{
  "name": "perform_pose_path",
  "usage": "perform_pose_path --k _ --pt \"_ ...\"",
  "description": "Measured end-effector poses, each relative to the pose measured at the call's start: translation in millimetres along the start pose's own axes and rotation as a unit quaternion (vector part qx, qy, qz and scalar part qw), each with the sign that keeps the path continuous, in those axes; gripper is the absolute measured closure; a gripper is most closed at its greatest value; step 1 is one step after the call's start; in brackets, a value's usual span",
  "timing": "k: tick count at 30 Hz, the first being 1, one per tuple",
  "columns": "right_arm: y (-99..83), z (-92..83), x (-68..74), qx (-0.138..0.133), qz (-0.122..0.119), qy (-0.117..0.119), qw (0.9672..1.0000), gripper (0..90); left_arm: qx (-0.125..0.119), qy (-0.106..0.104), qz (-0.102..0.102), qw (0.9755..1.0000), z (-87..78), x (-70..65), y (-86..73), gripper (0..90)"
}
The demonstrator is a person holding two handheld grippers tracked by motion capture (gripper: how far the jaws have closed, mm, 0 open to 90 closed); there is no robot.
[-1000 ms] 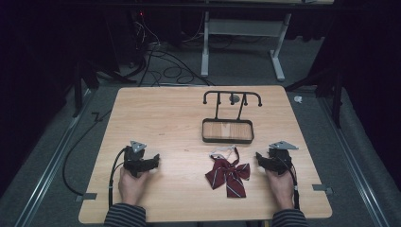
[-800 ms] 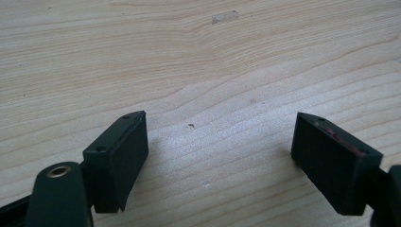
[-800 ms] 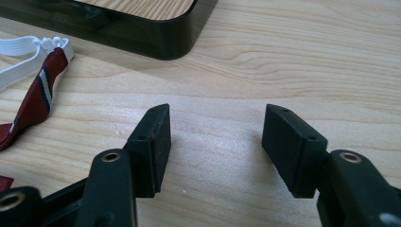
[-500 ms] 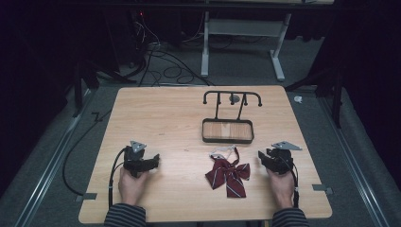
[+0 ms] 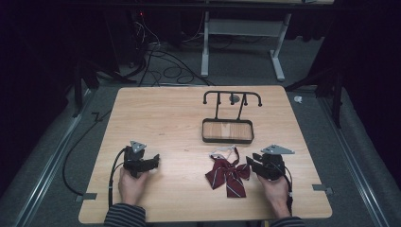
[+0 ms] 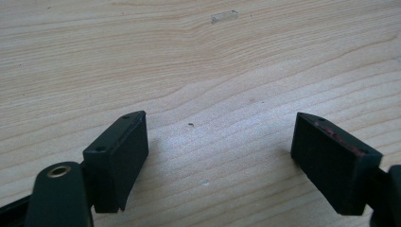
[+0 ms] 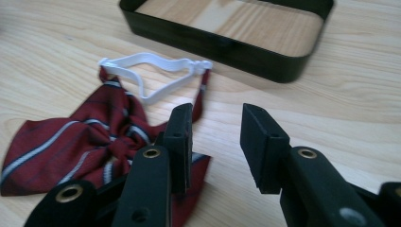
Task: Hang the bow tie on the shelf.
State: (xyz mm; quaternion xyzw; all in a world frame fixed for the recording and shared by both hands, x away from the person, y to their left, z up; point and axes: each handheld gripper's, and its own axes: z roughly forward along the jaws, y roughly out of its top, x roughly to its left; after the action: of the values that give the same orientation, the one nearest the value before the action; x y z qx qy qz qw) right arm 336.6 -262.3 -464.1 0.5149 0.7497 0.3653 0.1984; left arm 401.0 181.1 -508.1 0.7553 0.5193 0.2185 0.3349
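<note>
A dark red striped bow tie (image 5: 228, 174) lies flat on the wooden table (image 5: 170, 118), its white elastic strap (image 5: 222, 152) looped toward a black stand. In the right gripper view the bow tie (image 7: 94, 142) sits left of the jaws, with the strap (image 7: 151, 71) beyond it. My right gripper (image 5: 250, 163) rests at the tie's right edge, open by a narrow gap with nothing between the jaws (image 7: 215, 137). My left gripper (image 5: 153, 161) lies on bare wood at front left, open wide and empty (image 6: 217, 142).
The black stand has a shallow rectangular tray (image 5: 228, 138) and a hooked rail (image 5: 231, 97) above it, just behind the tie; its rim (image 7: 213, 45) is close ahead of the right jaws. Cables (image 5: 161, 61) and a white desk frame (image 5: 241, 28) lie on the floor beyond the table.
The right gripper has slid a little left and toward the person, closer to the bow tie. The left gripper and the tie have stayed put.
</note>
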Motion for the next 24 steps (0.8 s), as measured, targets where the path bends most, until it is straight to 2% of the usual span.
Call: perform_pose_path --k 9,12,24 --pt "16.2 11.8 12.6 0.006 -0.021 0.018 0.9996 66.2 0.001 -0.002 0.002 1.0 -0.7 -0.1 -0.4 20.2" --pt "23.4 23.6 15.1 0.024 -0.019 0.03 0.9991 66.2 0.001 -0.002 0.002 1.0 -0.7 -0.1 -0.4 20.2" --pt "28.0 54.1 11.6 0.066 -0.017 0.018 0.9975 70.0 0.001 -0.002 0.002 1.0 -0.8 -0.1 -0.5 20.3"
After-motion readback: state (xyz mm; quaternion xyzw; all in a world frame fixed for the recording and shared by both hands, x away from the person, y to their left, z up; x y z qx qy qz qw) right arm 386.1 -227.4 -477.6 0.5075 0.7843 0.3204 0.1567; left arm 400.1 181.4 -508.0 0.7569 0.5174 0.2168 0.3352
